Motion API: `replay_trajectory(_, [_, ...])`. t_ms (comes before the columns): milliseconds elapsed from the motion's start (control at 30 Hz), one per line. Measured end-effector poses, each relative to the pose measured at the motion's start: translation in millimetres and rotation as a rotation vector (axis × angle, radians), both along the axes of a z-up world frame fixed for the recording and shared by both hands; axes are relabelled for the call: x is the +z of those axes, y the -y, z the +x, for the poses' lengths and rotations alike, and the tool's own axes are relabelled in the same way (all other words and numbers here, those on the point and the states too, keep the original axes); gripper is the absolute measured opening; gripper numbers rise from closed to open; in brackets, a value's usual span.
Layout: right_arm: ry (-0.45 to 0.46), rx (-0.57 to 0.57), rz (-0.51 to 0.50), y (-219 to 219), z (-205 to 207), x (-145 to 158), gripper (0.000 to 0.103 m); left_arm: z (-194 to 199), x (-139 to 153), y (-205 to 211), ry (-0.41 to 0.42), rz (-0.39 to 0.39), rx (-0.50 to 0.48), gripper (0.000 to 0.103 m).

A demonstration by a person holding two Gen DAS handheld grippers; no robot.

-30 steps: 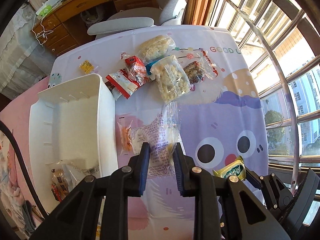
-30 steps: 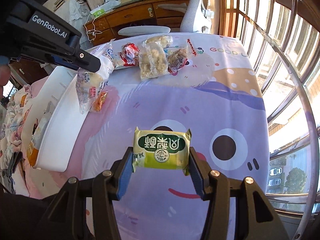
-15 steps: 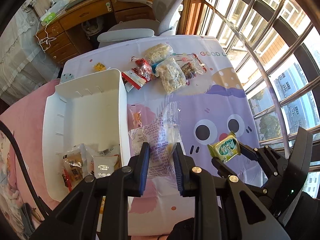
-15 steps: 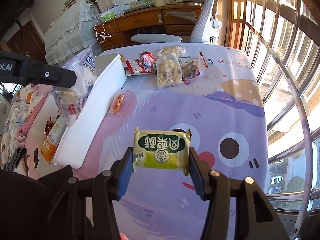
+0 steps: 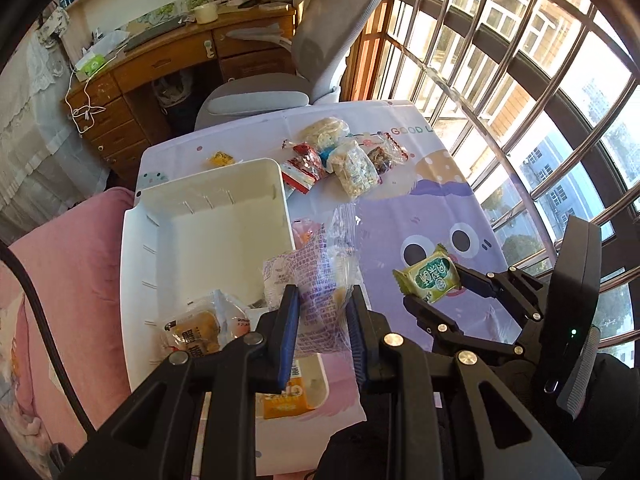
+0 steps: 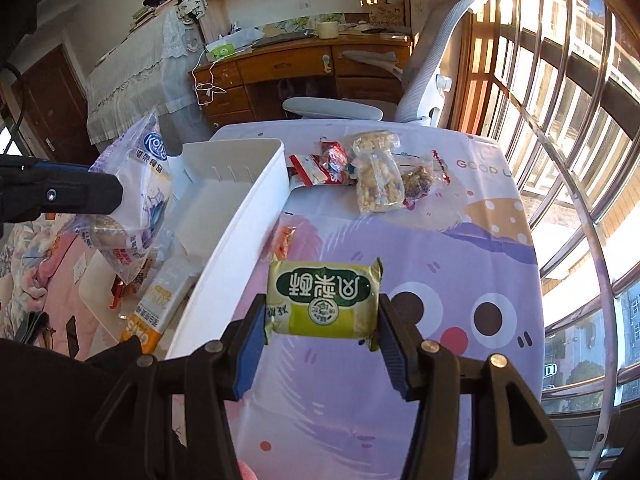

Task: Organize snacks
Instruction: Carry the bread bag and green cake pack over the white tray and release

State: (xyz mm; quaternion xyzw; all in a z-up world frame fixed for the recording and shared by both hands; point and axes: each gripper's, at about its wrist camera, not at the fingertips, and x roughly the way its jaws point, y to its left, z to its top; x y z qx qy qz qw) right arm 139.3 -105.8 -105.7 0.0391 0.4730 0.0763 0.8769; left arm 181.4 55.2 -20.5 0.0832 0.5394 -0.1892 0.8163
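Observation:
My left gripper point(image 5: 322, 330) is shut on a clear purple-printed snack bag point(image 5: 316, 280) and holds it in the air over the near right corner of the white bin point(image 5: 208, 224). The bag point(image 6: 128, 204) also shows at the left of the right wrist view, over the bin point(image 6: 240, 216). My right gripper point(image 6: 322, 338) is shut on a green pastry packet point(image 6: 322, 300), held above the table right of the bin; it also shows in the left wrist view point(image 5: 430, 280). Several packets point(image 5: 200, 330) lie in the bin's near end.
A cluster of snack bags point(image 5: 344, 160) lies at the far side of the purple cartoon tablecloth point(image 5: 440, 208). A small orange packet point(image 6: 285, 236) lies beside the bin wall and a yellow one point(image 5: 220, 158) beyond the bin. A grey chair point(image 5: 280, 92) stands behind the table, window bars right.
Both grippers have risen and drawn back from the table with their snacks. The left one has carried the bag leftward, from over the cloth to over the bin's corner.

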Motion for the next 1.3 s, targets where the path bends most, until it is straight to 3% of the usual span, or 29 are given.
replay_trajectory(467, [0.079, -0.041, -0.015, -112, 11, 25, 0.053, 15, 19, -113, 0.1, -0.1, -0.073, 0.022])
replay_trajectory(867, [0.114, -0.157, 0.087, -154, 45, 35, 0.053, 37, 14, -182, 0.164, -0.162, -0.137, 0.022])
replay_trajectory(1033, [0.125, -0.162, 0.062, -163, 57, 42, 0.055, 51, 11, -189, 0.188, -0.176, -0.125, 0.024])
replay_trajectory(1133, [0.102, -0.172, 0.057, -164, 63, 40, 0.056, 60, 5, -192, 0.176, -0.174, -0.075, 0.04])
replay_trajectory(1200, [0.078, -0.18, 0.063, -163, 63, 37, 0.06, 62, 3, -195, 0.164, -0.181, -0.058, 0.062])
replay_trajectory(1300, [0.059, -0.192, 0.075, -160, 59, 34, 0.061, 61, 1, -198, 0.151, -0.189, -0.05, 0.064])
